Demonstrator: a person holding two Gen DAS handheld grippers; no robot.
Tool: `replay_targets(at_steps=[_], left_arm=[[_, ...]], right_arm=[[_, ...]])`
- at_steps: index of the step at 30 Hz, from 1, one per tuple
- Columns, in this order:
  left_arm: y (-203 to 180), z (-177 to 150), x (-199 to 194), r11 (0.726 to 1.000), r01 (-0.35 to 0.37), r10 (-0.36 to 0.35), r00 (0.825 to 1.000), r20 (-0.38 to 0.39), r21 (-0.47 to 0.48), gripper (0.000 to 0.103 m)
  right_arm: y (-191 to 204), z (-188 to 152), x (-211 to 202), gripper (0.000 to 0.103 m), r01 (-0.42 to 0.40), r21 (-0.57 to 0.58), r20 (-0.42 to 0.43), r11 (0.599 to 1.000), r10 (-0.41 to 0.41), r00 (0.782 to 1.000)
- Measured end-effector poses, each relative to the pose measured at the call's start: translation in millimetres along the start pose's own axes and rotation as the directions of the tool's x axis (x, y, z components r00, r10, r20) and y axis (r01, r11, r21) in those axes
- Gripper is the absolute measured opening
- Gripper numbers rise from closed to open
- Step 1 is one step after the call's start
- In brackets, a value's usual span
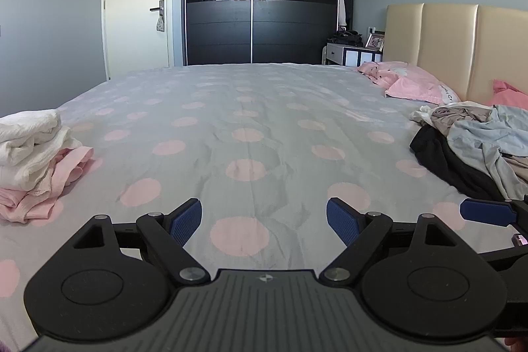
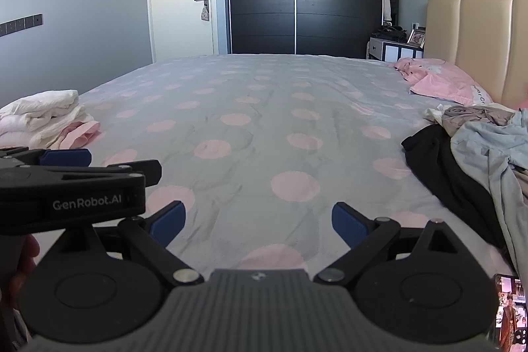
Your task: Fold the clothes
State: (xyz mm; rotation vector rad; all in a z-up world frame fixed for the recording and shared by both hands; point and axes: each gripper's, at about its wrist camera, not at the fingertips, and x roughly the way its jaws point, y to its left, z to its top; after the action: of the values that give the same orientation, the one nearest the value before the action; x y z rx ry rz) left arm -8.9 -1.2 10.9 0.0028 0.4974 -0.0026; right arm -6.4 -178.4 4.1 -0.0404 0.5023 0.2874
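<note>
Both tools were held low over the near edge of the bed (image 1: pixel 250 108), side by side. The left tool (image 1: pixel 264 221) stood with jaws wide apart and nothing between them; the right tool (image 2: pixel 259 225) was likewise spread and empty.

A folded stack (image 1: pixel 36 154) of white and pink items sat at the left edge of the bed. The loose pile (image 2: pixel 475 147) of unfolded clothes, black, pale blue and grey-brown, lay at the right edge, below the pillow (image 2: pixel 442 81). The middle of the bed lay bare.

Judgement: the step in hand was fetching the next garment. Recommended practice: take 1 garment only, by an outer edge of the pile, preferably the black one nearest; lift it free of the tangle; spread it flat mid-bed, seams straight, before any fold. Risk: dragging 2 garments together.
</note>
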Motion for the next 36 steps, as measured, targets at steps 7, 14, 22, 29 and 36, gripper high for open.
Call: replay_targets(at_steps=[7,14,22,29,36], left_arm=[[-2,-1,-2,1.000,0.009,-0.009,1.000,-0.003,0.023,0.083],[-3,-1,-3,0.998,0.051,-0.050,0.998,-0.022,0.024,0.083],[-2,4,-4,0.997,0.079,-0.078,0.996,-0.046,0.024,0.083],[6,30,0,0.997,0.071,-0.072,0.995,-0.067,-0.028,0.083],[15,63,17,0.995,0.095,-0.095,0.990,-0.104,-0.012,0.083]], right_arm=[[0,0,0,0.096,-0.006,-0.012,-0.002,1.000,0.006,1.000],[3,-3,-2,0.097,-0.019,-0.035,-0.004,0.999,0.019,1.000],[0,0,-6,0.096,-0.022,-0.026,-0.049,0.999,0.020,0.999],[-40,23,-2,0.097,0.050,0.053,-0.136,0.997,-0.042,0.990],[-107,49,11,0.094,0.119,-0.029,-0.181,0.992,-0.122,0.976]])
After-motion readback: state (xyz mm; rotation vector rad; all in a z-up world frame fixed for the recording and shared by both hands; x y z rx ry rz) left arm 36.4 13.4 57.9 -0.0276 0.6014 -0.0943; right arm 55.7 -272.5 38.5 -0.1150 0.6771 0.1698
